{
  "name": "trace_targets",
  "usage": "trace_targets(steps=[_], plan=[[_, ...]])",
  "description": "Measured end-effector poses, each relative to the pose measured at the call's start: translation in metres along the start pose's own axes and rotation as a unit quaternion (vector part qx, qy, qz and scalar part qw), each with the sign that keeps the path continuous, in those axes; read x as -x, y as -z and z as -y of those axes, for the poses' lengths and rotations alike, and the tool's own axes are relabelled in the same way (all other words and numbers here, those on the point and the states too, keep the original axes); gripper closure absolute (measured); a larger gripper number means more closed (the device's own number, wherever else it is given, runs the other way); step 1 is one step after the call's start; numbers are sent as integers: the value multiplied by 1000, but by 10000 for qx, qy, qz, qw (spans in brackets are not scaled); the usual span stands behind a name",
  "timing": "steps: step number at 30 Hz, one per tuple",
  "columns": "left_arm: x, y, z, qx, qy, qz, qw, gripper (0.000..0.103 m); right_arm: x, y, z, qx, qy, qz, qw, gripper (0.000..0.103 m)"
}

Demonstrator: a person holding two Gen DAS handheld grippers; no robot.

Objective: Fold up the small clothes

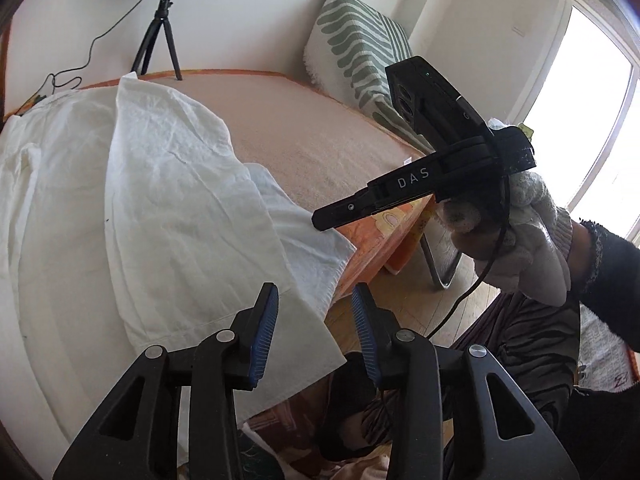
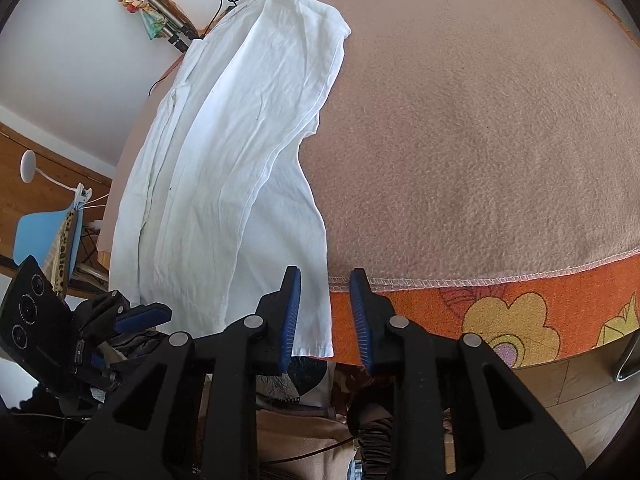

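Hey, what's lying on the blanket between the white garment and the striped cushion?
Nothing. In the left wrist view, the pink blanket is bare between the white garment and the striped cushion.

- The left black two-finger gripper with blue ribbed pads (image 1: 315, 334) points forward and downward; its jaws stand apart, with nothing pressed between the pads.
- The right black two-finger gripper with blue ribbed pads (image 2: 325, 316) also tilts downward. In its own view the jaws show a gap and grip nothing. Seen from the left wrist view, its fingers lie close together, pointing left and slightly down.
- A hand in a white knitted glove (image 1: 520, 240) wraps the right gripper's handle from below, a dark sleeve (image 1: 612, 280) behind it.
- The left gripper's body appears low at the left edge of the right wrist view, one blue pad (image 2: 142, 316) showing.
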State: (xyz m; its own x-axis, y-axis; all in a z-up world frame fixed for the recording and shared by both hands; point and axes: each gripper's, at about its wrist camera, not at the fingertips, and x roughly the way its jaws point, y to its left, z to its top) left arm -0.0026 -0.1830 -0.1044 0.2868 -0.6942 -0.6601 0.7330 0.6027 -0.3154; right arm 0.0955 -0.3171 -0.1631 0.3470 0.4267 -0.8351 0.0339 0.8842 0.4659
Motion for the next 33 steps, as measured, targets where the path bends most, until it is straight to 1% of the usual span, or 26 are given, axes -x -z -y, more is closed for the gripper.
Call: trace_targets(steps=[1, 3, 5, 7, 10, 12, 13, 14, 15, 16, 17, 18, 19, 20, 22, 24, 26, 27, 28, 30, 32, 33], plan=[[-7, -1, 6, -87, -11, -57, 9999, 63, -1, 1, -1, -9, -47, -14, 10000, 97], [-18, -2, 13, -249, -81, -134, 9996, 62, 1, 2, -3, -99, -314, -4, 9995, 100], [-27, -3, 19, -387, -190, -145, 9990, 62, 11, 2, -8, -123, -586, 162, 9981, 100], [-36, -5, 26, -511, -286, -119, 9982, 62, 22, 1, -11, -136, -773, 367, 9962, 100], [-44, -7, 36, -623, -593, 56, 9963, 62, 32, -2, -11, -304, -1170, 508, 9914, 100], [-46, -11, 40, -658, -933, 221, 9932, 62, 33, -3, -12, -301, -1160, 516, 9915, 100], [-47, -12, 39, -627, -1045, 308, 9921, 62, 32, -3, -13, -290, -1178, 499, 9914, 100], [-48, -14, 35, -565, -1068, 374, 9920, 62, 31, -3, -14, -291, -1240, 477, 9907, 100], [-49, -15, 33, -521, -1077, 400, 9920, 63, 31, -4, -16, -281, -1268, 470, 9904, 100], [-50, -17, 29, -474, -1028, 415, 9927, 72, 32, -4, -17, -265, -1287, 468, 9902, 100], [-50, -17, 24, -365, -889, 437, 9944, 82, 32, -4, -18, -254, -1294, 464, 9902, 100], [-48, -16, 15, -169, -581, 480, 9970, 86, 32, -4, -18, -227, -1288, 469, 9903, 100], [-46, -15, 7, 92, -210, 563, 9982, 96, 32, -5, -19, -183, -1301, 471, 9902, 100], [-42, -12, 1, 279, -128, 640, 9975, 97, 34, -5, -19, -165, -1344, 489, 9896, 100], [-37, -11, -5, 310, -194, 695, 9969, 99, 36, -7, -19, -194, -1366, 575, 9888, 100], [-32, -11, -6, 280, -218, 717, 9968, 100, 39, -13, -13, -283, -1335, 658, 9885, 99], [-25, -13, -4, 187, -247, 768, 9966, 100, 43, -22, -4, -382, -1125, 800, 9897, 87], [-23, -13, -3, 148, -257, 792, 9964, 100, 46, -28, 1, -432, -973, 896, 9903, 73], [-22, -15, 0, 111, -286, 804, 9963, 100, 49, -34, 5, -470, -883, 985, 9901, 63], [-18, -16, 1, 176, -209, 849, 9960, 101, 49, -53, 11, -478, -837, 1025, 9901, 61], [-13, -18, -1, 242, -171, 901, 9955, 101, 45, -78, 13, -351, -809, 986, 9912, 58], [-11, -19, -1, 238, -185, 926, 9953, 101, 40, -93, 13, -265, -703, 988, 9923, 55]])
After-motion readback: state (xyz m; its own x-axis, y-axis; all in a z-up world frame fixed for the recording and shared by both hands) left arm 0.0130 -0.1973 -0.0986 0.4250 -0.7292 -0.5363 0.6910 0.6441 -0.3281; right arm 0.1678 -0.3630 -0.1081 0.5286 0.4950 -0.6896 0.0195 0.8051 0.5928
